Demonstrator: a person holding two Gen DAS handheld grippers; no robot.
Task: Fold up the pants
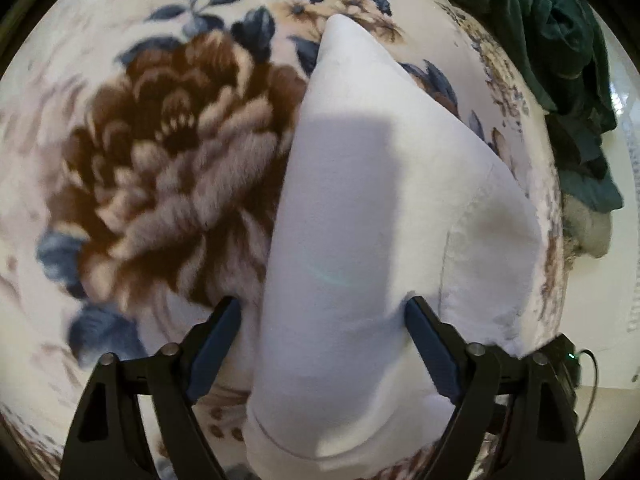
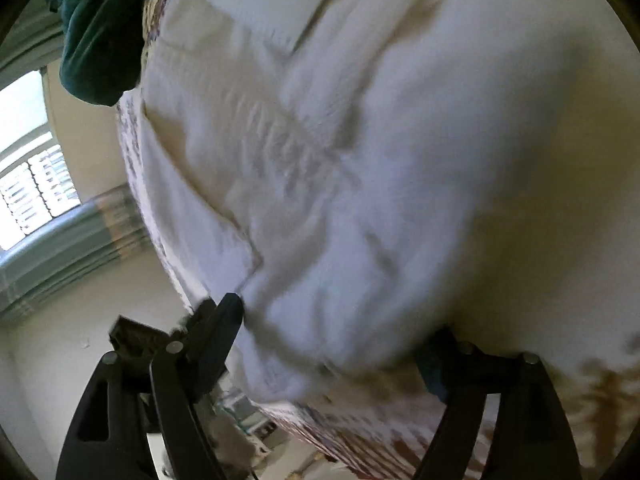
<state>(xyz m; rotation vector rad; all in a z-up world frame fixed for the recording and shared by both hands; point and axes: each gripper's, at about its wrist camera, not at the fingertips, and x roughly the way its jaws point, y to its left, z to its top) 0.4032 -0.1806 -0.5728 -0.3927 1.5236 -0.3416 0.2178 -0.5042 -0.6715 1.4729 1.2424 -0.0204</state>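
Note:
White pants (image 1: 360, 208) lie on a floral blanket (image 1: 160, 168), stretched away from the left wrist camera, one end tapering to the far side. My left gripper (image 1: 324, 320) is open, its two fingers (image 1: 218, 336) astride the near part of the pants, which bulge up between them. In the right wrist view the pants (image 2: 380, 160) fill the frame, blurred, with a pocket seam showing. My right gripper (image 2: 336, 328) is open with the cloth between its fingers (image 2: 224, 320); the right finger is mostly hidden behind the cloth.
A dark green garment (image 1: 560, 60) is heaped at the blanket's far right edge; it also shows in the right wrist view (image 2: 100, 32). The bed edge (image 2: 168, 248) drops off to the floor, with a window (image 2: 28, 184) beyond.

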